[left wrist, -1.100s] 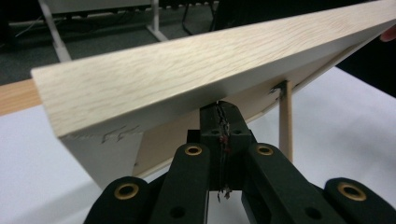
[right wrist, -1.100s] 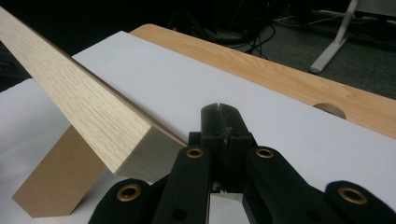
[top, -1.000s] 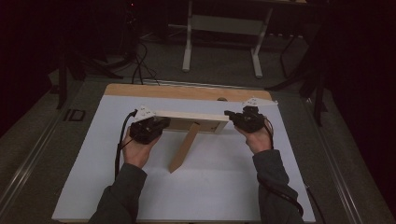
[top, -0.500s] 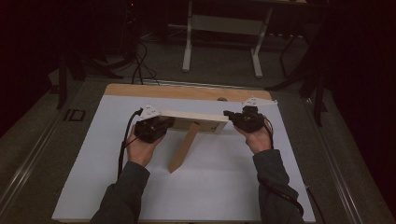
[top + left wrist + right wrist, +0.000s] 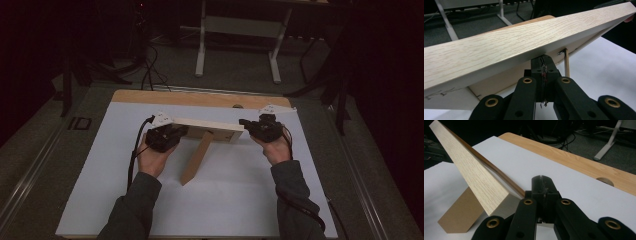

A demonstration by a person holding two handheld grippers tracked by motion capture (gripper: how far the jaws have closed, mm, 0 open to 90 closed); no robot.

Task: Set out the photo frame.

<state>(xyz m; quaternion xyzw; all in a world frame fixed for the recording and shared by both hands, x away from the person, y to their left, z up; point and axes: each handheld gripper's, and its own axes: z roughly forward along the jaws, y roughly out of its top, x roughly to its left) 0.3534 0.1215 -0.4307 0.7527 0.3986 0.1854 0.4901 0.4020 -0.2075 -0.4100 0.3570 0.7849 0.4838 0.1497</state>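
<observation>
Picture frame (image 5: 207, 129) of pale wood stands tilted near the middle of the tabletop (image 5: 100, 150), propped on its brown fold-out stand (image 5: 196, 159), whose foot rests on the white sheet covering most of the surface. The frame sits crosswise between the two hands, its back toward the person.

The left hand-held gripper (image 5: 175, 132) is at the frame's left end. In the left gripper view its jaws are pressed together with no gap between them, their tips tucked under the frame's pale edge (image 5: 524, 47) against the back panel; whether they pinch any part of the frame cannot be told.

The right hand-held gripper (image 5: 248, 124) is at the frame's right end. In the right gripper view its jaws are likewise fully closed against each other, their tips just beside the corner of the frame (image 5: 496, 202) and touching or nearly touching its back edge; nothing is visibly caught between them. The brown stand (image 5: 461, 215) shows low at the left of that view, resting on the white sheet.

A bare wooden strip (image 5: 200, 97) of the tabletop lies beyond the sheet, at the far edge.
</observation>
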